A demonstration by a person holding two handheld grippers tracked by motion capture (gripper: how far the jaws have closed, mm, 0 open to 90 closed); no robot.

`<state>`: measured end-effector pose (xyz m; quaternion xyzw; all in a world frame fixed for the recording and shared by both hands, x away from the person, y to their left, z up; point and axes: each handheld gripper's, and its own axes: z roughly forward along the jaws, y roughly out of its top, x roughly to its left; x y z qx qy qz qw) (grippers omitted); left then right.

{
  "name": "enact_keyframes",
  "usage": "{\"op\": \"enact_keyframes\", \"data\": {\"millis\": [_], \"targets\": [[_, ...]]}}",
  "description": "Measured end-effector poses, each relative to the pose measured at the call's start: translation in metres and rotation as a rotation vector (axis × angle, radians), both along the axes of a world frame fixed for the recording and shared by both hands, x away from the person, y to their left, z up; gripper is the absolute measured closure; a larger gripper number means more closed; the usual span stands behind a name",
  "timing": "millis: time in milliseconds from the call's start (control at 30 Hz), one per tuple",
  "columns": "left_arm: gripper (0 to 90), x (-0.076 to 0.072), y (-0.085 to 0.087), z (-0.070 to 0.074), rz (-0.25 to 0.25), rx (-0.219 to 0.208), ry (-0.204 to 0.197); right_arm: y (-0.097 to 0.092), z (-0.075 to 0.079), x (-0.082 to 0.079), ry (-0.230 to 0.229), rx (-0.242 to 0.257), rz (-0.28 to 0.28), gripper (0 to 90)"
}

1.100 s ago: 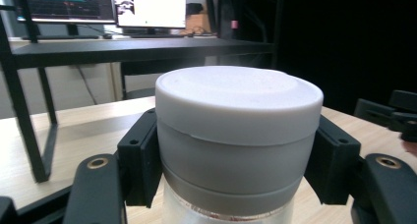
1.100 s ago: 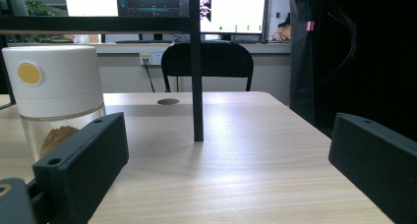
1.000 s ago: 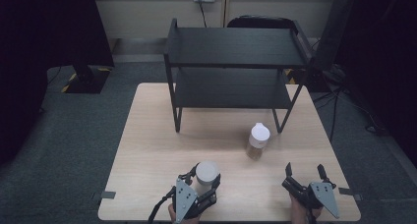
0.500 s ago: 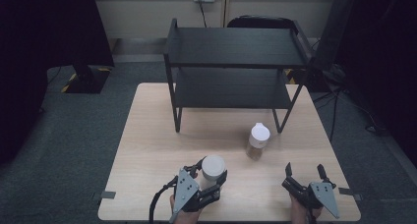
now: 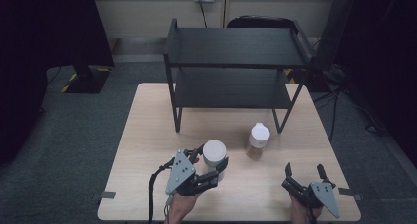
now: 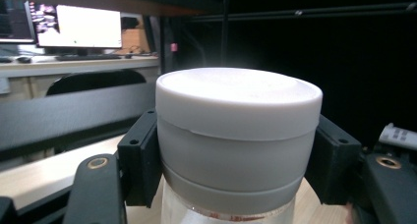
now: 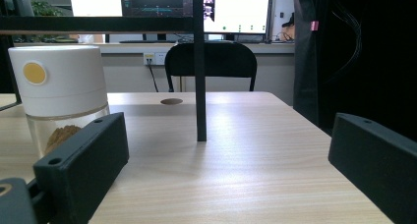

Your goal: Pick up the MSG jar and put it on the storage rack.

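White-lidded jar (image 5: 214, 154) sits clamped in your left gripper (image 5: 211, 166), near the front of the surface (image 5: 147, 135) and left of centre; in the left gripper view the two black jaws press flat on either side of the jar (image 6: 236, 135) just under its broad white lid, with clear glass showing below the lid's grey band; whether its base touches the wood you cannot tell from these views; your left hand (image 5: 179, 207) comes in from the bottom edge behind the grey plate. Second jar (image 5: 257, 141), white cap over clear glass with brownish contents, stands upright on the surface to the right of the held one and apart from it, just in front of the right front leg of the black two-tier shelf (image 5: 236, 62); the right gripper view shows this second jar (image 7: 59, 101) at the left with a yellow dot on its cap. Your right gripper (image 5: 305, 180) rests low at the front right corner, jaws spread wide with nothing between them, well apart from both jars; the shelf stands at the far half of the surface, both tiers bare.
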<state>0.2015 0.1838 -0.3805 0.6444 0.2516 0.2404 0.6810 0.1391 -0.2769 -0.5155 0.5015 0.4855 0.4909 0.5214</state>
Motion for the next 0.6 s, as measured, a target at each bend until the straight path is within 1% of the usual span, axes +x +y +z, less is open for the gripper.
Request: {"op": "enact_keyframes", "data": {"millis": [67,133,200,267,367,400,433,500,533,600], "targets": [[34.1,0.010,0.004,0.009,-0.029,-0.007,0.002,0.000,0.000,0.000,0.000,0.000,0.000,0.3],[34.1,0.018,0.006,0.017,-0.056,-0.008,-0.008,0.000,0.000,0.000,0.000,0.000,-0.002,0.3],[34.1,0.025,0.008,0.021,-0.079,-0.027,-0.028,0.001,0.000,0.000,0.001,0.000,-0.005,0.4],[34.1,0.034,0.011,0.028,-0.110,-0.041,-0.023,0.001,0.000,0.000,0.000,0.001,-0.005,0.4],[34.1,0.044,0.011,0.040,-0.120,-0.028,-0.039,0.001,0.000,0.000,0.000,0.001,-0.004,0.4],[34.1,0.051,0.012,0.050,-0.126,-0.018,-0.038,0.001,0.000,0.000,0.000,0.001,-0.003,0.4],[34.1,0.051,0.012,0.050,-0.126,-0.018,-0.038,0.001,0.000,0.000,0.000,0.001,-0.003,0.4],[34.1,0.060,0.012,0.061,-0.131,-0.016,-0.032,0.000,0.000,0.000,0.000,0.001,-0.002,0.4],[34.1,0.065,0.012,0.066,-0.138,-0.025,-0.027,0.000,0.000,0.000,0.000,0.001,-0.001,0.4],[34.2,0.073,0.012,0.079,-0.139,-0.044,-0.004,0.000,0.000,0.000,0.001,0.001,-0.002,0.4]]}}
